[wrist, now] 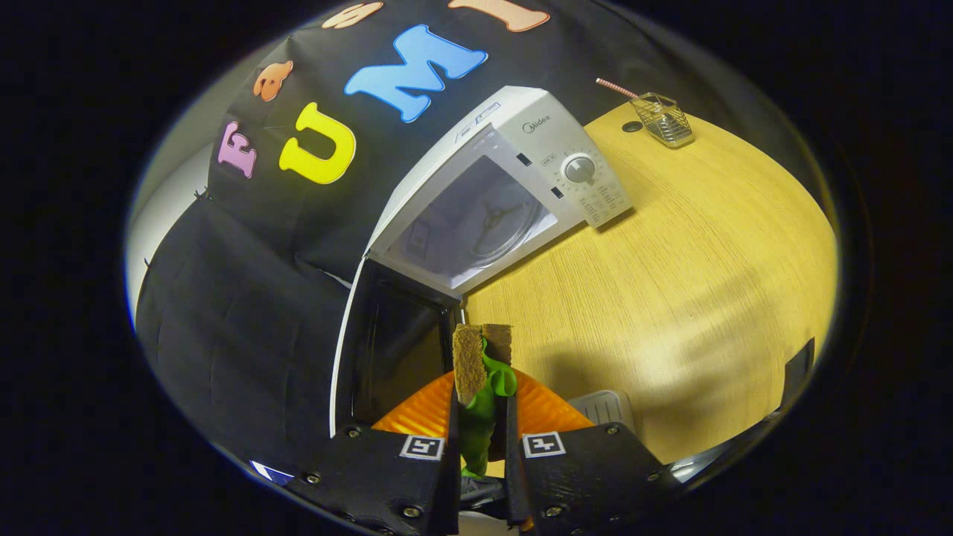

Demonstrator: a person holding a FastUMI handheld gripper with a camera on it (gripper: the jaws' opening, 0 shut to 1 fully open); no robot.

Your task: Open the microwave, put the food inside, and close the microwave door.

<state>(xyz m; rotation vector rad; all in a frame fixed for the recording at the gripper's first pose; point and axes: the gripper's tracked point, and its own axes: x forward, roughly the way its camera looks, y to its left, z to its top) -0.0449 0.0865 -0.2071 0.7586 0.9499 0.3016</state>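
1. The claw [480,387] has its two fingers drawn close together and clamped on a toy sandwich of brown bread slices with green lettuce [480,372]; one finger presses on each side of it.
2. The sandwich stands upright between the fingers, its brown bread slices rising past the fingertips and the green lettuce hanging down through the narrow gap between them.
3. Just under the held sandwich lies an orange ribbed plastic plate [547,409], showing on both sides of the fingers.
4. Beyond the fingers stands the white microwave oven [521,149] on the light wooden desk [692,283].
5. The microwave's dark-windowed door [394,350] is swung open, and its lower edge comes down close beside the sandwich and the plate.
6. Inside the open cavity the round glass turntable [491,219] shows, with nothing on it.
7. The microwave's control panel carries a round grey dial [580,170] on the side away from the open door.
8. Far across the desk, well apart from the microwave, sits a small wire mesh basket [666,119] with a pink striped straw [616,88] sticking out of it.
9. A small dark round spot [632,126] lies on the desk just beside the basket.
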